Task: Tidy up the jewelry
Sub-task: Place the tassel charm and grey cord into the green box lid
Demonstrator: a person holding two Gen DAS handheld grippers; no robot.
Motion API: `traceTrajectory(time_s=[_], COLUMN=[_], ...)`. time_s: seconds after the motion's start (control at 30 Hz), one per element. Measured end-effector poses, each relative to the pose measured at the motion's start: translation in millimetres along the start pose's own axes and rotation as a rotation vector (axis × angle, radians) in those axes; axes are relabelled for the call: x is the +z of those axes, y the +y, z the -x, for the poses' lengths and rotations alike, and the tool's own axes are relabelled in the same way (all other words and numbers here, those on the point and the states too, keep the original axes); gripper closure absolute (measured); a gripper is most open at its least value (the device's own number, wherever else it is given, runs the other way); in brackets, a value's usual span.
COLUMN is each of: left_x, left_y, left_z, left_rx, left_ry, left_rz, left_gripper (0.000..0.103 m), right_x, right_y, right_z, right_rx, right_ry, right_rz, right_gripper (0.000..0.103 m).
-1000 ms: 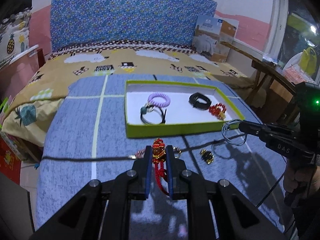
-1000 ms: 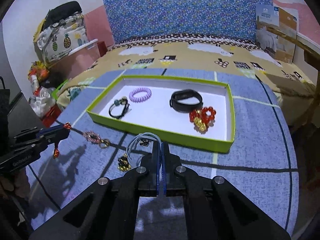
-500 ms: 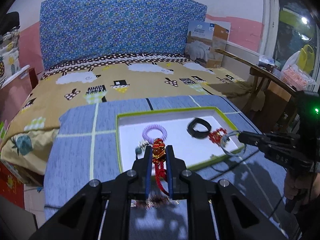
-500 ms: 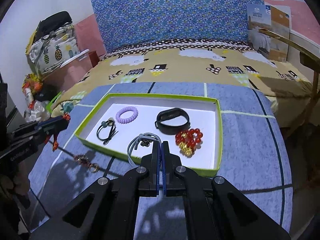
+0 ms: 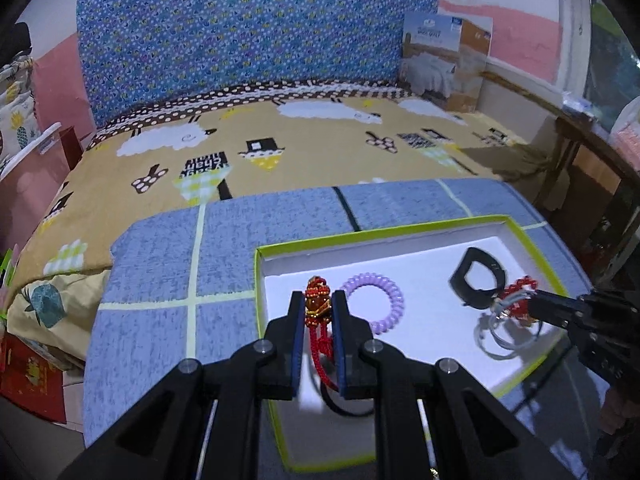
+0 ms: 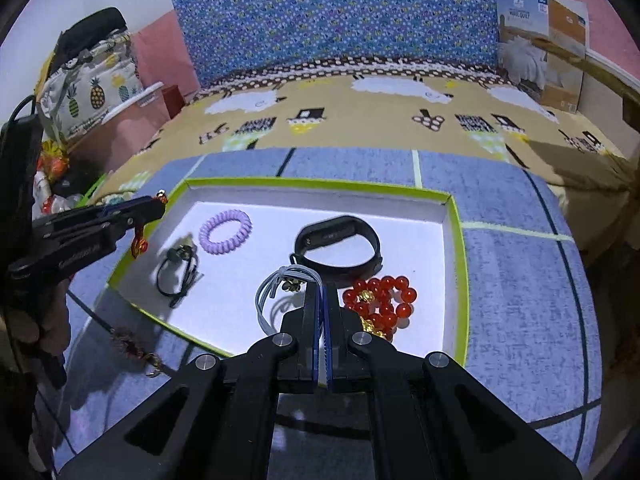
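A green-rimmed white tray lies on the blue cloth. My left gripper is shut on a red beaded charm whose tassel hangs over the tray's left part. Over the tray's middle, my right gripper is shut on a grey cord bracelet. Inside the tray lie a purple coil tie, a black wristband, a red bead bracelet and a black hair tie.
A brown and gold piece of jewelry and a black cable lie on the blue cloth in front of the tray's left corner. Behind is a yellow patterned bedspread; a wooden table stands at the right.
Both grippers moved forward from the blue cloth to above the tray, carrying the red charm and the grey cord bracelet. The loose pieces on the cloth now lie behind them.
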State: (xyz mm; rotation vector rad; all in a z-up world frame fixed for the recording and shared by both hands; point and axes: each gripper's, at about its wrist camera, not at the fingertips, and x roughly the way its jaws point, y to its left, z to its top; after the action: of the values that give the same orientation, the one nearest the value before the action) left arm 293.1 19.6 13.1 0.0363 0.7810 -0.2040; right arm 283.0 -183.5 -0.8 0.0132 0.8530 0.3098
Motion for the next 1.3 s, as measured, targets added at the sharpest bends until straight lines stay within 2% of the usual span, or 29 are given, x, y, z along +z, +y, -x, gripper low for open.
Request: traceTrajectory(time_s=[0.3,0.33,0.43,0.6,0.67,0.93,1.3], left_x=[-3.8,-4.6,-7.4,-9.5,-11.8,-37.9,-100.8], left_y=[3.6,2.9,1.6,0.5,0.9,5.4,0.3], left_z=[-22.4,-22.5,-21.2,-12.1,-5.1,45.1,117.2], left_rx=[0.031,0.03,0.023,0.007,0.007,-0.013,-0.048], left_ry=[0.039,0.04,0.045,0.03,0.02,-0.014,-0.055], left_rz=[0.028,0.027,0.023,0.028,0.034,0.073,0.076], left_gripper=[0.089,0.089,0.086,0.073,0.069,0.069,0.069], right_x=[-8.9,-9.4,-8.4,-10.4,-12.0,-29.5,-86.8], right_y=[-8.8,-9.1,-9.2,-5.1,-2.7,10.1,44.0], right_z=[-14.6,-14.1,-13.8,-6.9,-0.4,42.8,94.5], right_rx=[-0.021,-0.021,-0.015,-0.02,-0.024,0.003,0.078], right_ry=[0.053,0.051,0.039,0.016,0.004,-0.061,-0.082], right_rz=[-0.006,-0.006,-0.005,0.004,0.009,0.019,0.052], right_gripper=[0.102,0.1,0.087,0.079,0.075,0.075,0.075])
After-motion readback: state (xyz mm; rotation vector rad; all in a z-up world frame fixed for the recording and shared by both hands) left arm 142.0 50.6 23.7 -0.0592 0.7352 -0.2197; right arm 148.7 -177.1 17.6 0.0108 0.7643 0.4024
